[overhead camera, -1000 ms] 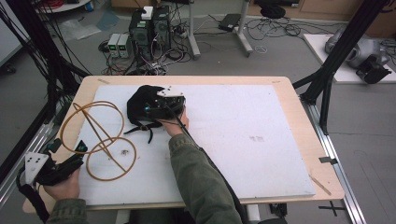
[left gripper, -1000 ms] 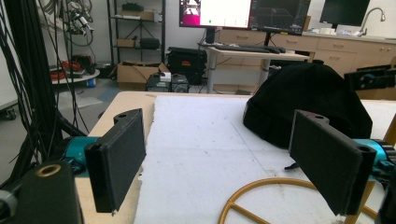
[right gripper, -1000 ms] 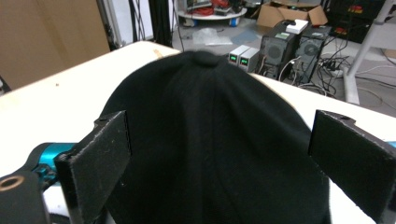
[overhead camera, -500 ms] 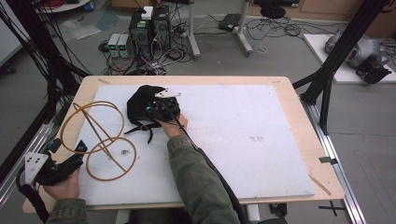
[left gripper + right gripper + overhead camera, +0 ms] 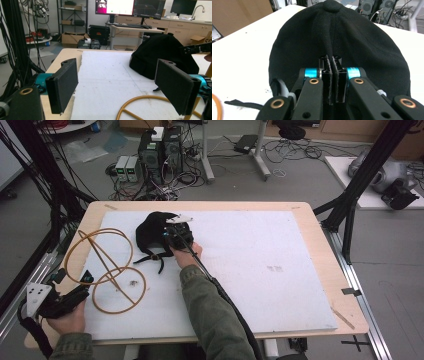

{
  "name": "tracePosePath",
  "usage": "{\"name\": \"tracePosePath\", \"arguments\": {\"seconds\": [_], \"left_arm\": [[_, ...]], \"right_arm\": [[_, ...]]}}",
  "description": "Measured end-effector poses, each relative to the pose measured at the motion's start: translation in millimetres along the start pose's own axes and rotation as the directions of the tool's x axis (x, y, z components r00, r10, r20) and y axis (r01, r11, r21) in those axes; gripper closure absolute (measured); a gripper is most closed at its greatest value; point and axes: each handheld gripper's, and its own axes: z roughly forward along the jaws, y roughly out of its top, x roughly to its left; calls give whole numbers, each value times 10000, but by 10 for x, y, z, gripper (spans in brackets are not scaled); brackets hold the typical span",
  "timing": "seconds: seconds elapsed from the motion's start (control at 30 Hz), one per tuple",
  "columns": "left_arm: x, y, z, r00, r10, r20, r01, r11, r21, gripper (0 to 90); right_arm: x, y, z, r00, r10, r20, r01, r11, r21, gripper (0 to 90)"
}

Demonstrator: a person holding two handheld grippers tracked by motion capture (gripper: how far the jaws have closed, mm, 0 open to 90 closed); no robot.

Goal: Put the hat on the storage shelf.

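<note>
— Where is the black cap (image 5: 150, 234)?

— Upper left of centre on the white board (image 5: 280, 270), with the right gripper (image 5: 176, 234) pinching its rear fabric, jaws pressed together.

— And the left gripper (image 5: 70, 287)?

— At the frame's lower left, jaws wide apart and empty, just beside the yellow wire hoop frame (image 5: 107, 267).

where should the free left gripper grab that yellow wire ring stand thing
Judged from the high view, take the raised ring of the wire stand at its near-left arc, coming from the left gripper, whose jaws stand open. That thin hoop stands off the board, clear of the cap.
</note>
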Motion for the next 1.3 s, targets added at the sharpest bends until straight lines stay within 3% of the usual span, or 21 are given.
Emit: {"name": "tracePosePath", "arguments": {"seconds": [0.57,0.9,1.03,1.3], "left_arm": [[9,-5,-1,10000,-2,-20,2,10000,48,191],[3,-3,-5,10000,67,-44,-67,10000,57,191],[-1,-3,-4,10000,47,-20,-47,10000,43,191],[0,-1,-4,10000,53,-14,-53,10000,35,191]], "right_arm": [[32,44,-100,9993,-324,203,332,9985,-424,888],[25,157,-360,9992,-350,204,375,9895,-1396,888],[7,217,-460,9994,-318,130,334,9874,-1550,888],[-38,346,-735,9998,-114,158,148,9719,-2347,888]]}}
